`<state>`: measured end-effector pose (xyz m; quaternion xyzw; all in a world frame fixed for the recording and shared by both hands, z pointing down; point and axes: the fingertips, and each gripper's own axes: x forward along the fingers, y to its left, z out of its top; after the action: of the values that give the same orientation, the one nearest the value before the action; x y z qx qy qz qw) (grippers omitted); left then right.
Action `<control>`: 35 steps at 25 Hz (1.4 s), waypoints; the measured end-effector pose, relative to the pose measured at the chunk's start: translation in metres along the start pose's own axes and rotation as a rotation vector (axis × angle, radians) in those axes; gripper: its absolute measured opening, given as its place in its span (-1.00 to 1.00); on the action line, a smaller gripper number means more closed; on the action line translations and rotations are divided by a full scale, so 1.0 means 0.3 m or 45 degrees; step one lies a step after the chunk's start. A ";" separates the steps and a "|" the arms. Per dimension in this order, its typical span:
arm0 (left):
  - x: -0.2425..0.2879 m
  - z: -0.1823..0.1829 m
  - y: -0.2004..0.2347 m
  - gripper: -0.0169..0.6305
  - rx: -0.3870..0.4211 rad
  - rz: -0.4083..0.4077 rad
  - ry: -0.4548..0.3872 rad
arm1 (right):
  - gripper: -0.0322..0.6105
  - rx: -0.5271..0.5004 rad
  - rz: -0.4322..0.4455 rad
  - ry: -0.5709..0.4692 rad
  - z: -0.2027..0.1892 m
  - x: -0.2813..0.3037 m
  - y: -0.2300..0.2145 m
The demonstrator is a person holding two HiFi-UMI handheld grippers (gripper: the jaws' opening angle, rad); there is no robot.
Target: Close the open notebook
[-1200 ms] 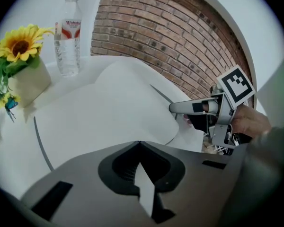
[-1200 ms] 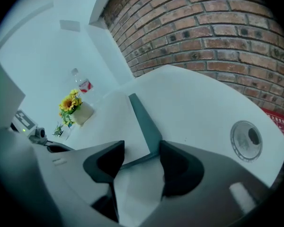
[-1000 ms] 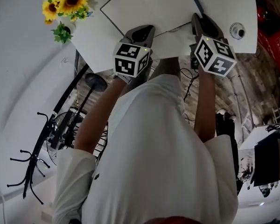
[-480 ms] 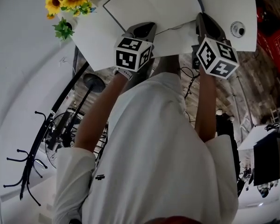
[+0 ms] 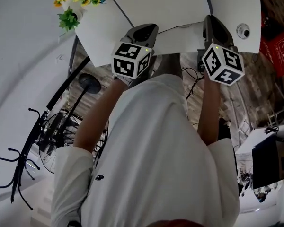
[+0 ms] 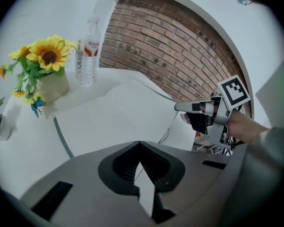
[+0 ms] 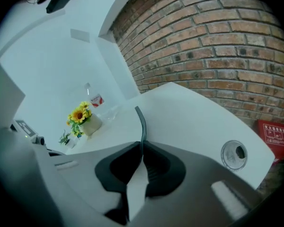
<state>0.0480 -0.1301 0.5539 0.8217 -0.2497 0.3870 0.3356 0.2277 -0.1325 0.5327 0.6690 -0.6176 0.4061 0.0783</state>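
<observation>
The open notebook (image 5: 165,6) lies on the white table (image 5: 99,37), white pages up, with a dark cover rim. My left gripper (image 5: 143,30) sits at its near left edge. In the left gripper view this gripper (image 6: 139,143) is shut on a white page (image 6: 118,117) that spreads out ahead. My right gripper (image 5: 212,22) holds the near right corner. In the right gripper view this gripper (image 7: 142,148) is shut on the dark cover edge (image 7: 142,122), which curves up away from the jaws, with a white sheet in the same grip.
A pot of sunflowers (image 6: 45,65) and a water bottle (image 6: 86,51) stand at the table's far left, with a small green plant (image 5: 68,19) nearby. A round cable port (image 7: 233,154) is set in the table at the right. A red crate (image 5: 274,46) sits below by the brick wall.
Both grippers have risen a little while staying on the notebook's near edge. The table and flowers have slid upward in the head view.
</observation>
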 end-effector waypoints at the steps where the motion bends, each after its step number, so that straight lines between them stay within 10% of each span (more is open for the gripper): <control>1: -0.011 -0.001 0.004 -0.92 -0.003 0.003 -0.009 | -0.80 -0.017 0.003 -0.007 0.005 -0.008 0.008; 35: -0.309 -0.179 0.121 -0.92 -0.103 0.045 -0.143 | -0.80 -0.302 0.176 -0.188 -0.046 -0.168 0.422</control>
<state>-0.0548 -0.0996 0.5181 0.8234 -0.2980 0.3357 0.3472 0.1134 -0.1143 0.4593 0.6392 -0.7097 0.2845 0.0830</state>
